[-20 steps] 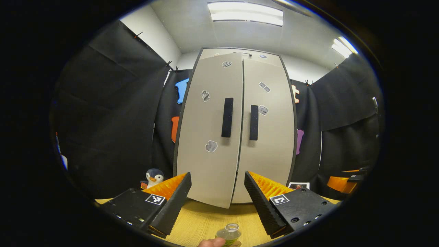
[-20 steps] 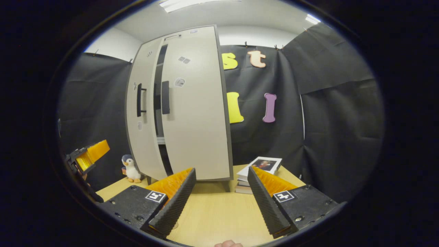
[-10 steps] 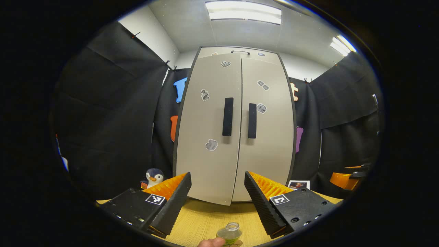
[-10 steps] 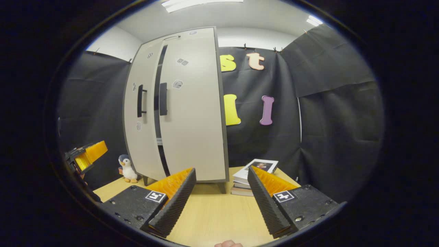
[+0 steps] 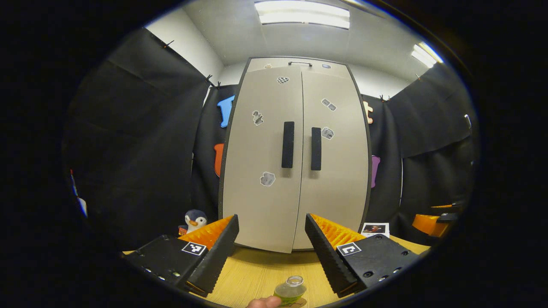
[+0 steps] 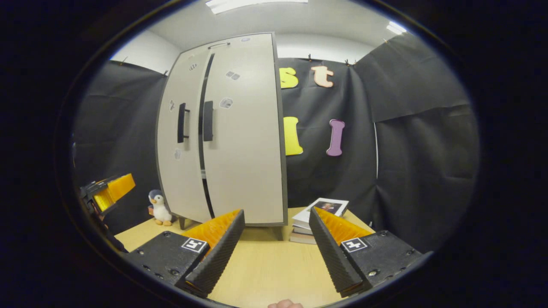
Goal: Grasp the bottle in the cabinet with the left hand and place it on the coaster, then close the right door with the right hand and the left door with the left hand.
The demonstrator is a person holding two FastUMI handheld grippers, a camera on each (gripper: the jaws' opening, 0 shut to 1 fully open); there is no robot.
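Beige cabinet (image 5: 295,171), black handles (image 5: 287,144)

Black-draped test booth (image 6: 419,141) with cabinet (image 5: 295,162)

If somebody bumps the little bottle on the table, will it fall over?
Probably, fairly easily. The bottle stands upright, looks small and clear, likely light plastic, so a nudge could tip it. Its body seems round, so once down it may roll across the smooth wooden table.
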